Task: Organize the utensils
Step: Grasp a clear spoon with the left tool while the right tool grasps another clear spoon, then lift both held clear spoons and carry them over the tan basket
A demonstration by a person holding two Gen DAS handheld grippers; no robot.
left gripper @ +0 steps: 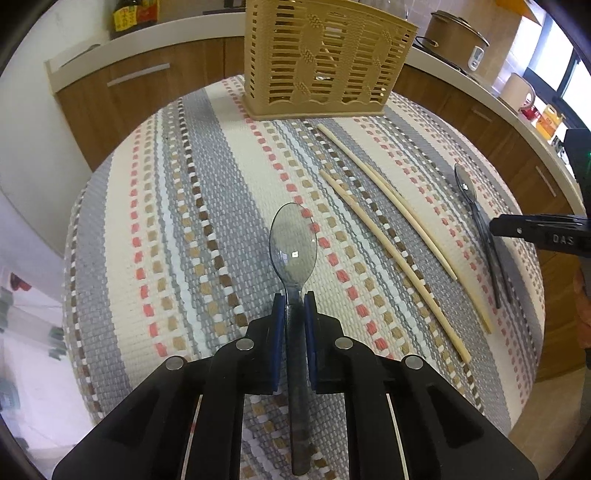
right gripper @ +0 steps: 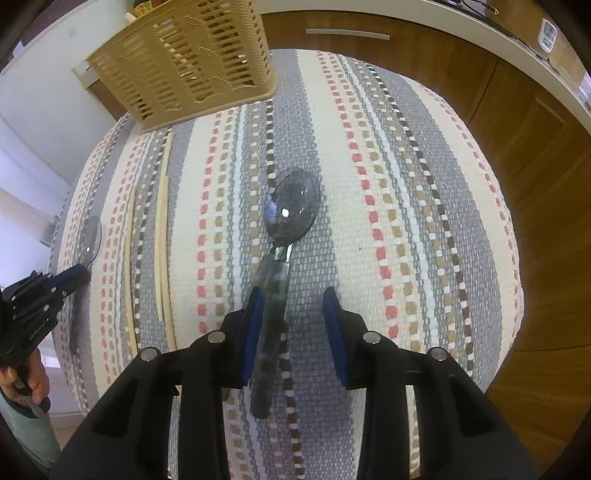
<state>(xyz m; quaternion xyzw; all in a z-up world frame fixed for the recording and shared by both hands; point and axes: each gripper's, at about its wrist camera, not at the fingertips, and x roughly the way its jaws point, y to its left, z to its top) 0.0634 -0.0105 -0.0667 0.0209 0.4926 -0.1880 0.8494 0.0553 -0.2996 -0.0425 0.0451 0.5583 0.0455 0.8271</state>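
My left gripper (left gripper: 294, 301) is shut on a clear grey plastic spoon (left gripper: 293, 243), bowl pointing forward over the striped cloth (left gripper: 184, 206). It also shows in the right wrist view (right gripper: 79, 275) at the far left. My right gripper (right gripper: 293, 295) is open around the handle of a second clear spoon (right gripper: 291, 210) lying on the cloth; the handle rests against the left pad. Two pale chopsticks (left gripper: 391, 240) lie between the spoons. A tan slotted utensil basket (left gripper: 325, 62) stands at the cloth's far edge.
Wooden cabinets (left gripper: 140, 85) with a white counter run behind the table. A rice cooker (left gripper: 456, 37), a kettle (left gripper: 519, 92) and bottles (left gripper: 129, 14) stand on the counter. The right gripper's finger (left gripper: 539, 230) reaches in from the right in the left wrist view.
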